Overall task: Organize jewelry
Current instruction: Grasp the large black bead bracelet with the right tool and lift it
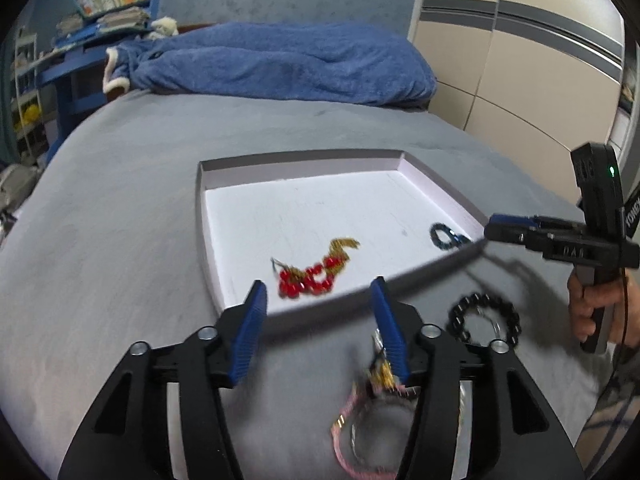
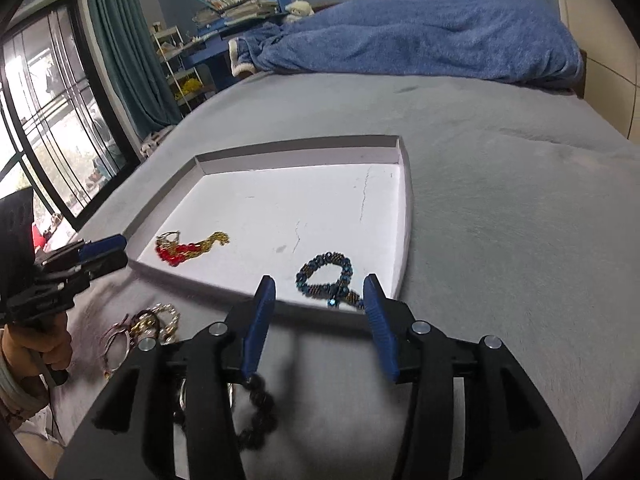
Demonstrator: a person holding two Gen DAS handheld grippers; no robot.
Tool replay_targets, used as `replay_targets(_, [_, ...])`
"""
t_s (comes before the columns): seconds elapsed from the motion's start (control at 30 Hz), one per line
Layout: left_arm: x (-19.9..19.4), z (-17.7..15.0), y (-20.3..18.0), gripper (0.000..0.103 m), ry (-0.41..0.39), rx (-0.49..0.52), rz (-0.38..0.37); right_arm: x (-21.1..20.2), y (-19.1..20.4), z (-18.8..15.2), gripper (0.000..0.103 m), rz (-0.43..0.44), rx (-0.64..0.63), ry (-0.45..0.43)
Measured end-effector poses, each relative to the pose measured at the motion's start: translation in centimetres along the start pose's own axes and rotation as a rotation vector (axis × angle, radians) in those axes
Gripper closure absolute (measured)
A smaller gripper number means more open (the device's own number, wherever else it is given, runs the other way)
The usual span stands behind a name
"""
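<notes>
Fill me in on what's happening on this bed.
A person holds a gripper in each hand and is sorting jewelry into a shallow white tray on the grey bed. A red-and-gold piece and a blue beaded bracelet already lie inside. The left gripper and right gripper are both open, holding nothing. A black beaded bracelet and other pieces wait outside.

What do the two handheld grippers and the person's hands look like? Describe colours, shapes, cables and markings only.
Both the left gripper and right gripper have black angular linkages with silver pivot bolts and ribbed blue finger pads. The right one has a black pistol handle, a green light, white lettering and a thin dark cable. The right hand is bare.
</notes>
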State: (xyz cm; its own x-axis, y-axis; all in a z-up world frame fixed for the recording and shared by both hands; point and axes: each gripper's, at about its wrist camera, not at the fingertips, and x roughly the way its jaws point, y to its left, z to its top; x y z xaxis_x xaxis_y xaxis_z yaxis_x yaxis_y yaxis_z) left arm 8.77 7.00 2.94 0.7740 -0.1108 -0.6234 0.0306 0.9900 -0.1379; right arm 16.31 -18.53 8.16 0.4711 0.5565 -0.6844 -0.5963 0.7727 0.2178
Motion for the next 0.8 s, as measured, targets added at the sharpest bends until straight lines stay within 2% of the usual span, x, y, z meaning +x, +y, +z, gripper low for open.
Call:
replay_targets(0.17, [-1.7,-1.6,-0.5,0.039,-0.014,-0.011,-0.014,-1.2,0.3,-1.8,0.054,0.008,0.007,-0.001])
replay_targets(0.23, [-2.1,-2.3,-0.7,0.035,-0.015,-0.019,-0.014,-1.2,0.5,-2.6,0.054,0.012,0.007,0.014])
replay_targets(0.43, [-2.6,-3.9,-1.0,0.033,-0.005,-0.038,0.004,-0.2,1.7,-4.3,0.054,0.031,-0.005,0.077])
replay_targets(0.5, [-2.9,-4.0,-1.0,0.031,-0.018,-0.038,0.013,0.5,2.3,-4.6,0.060,0.027,-0.025,0.105])
replay_targets(0.53, [-2.9,-4.2,-1.0,0.031,-0.014,-0.038,0.015,0.9,2.5,-4.7,0.068,0.021,-0.037,0.118])
replay_targets(0.67, [-2.7,-4.3,-1.3,0.031,0.000,-0.025,0.026,1.3,3.4,-5.3,0.085,0.000,-0.084,0.138])
replay_targets(0.8, [-2.8,-4.3,-1.6,0.031,-0.004,-0.010,0.017,0.3,2.8,-6.0,0.089,-0.007,-0.080,0.125])
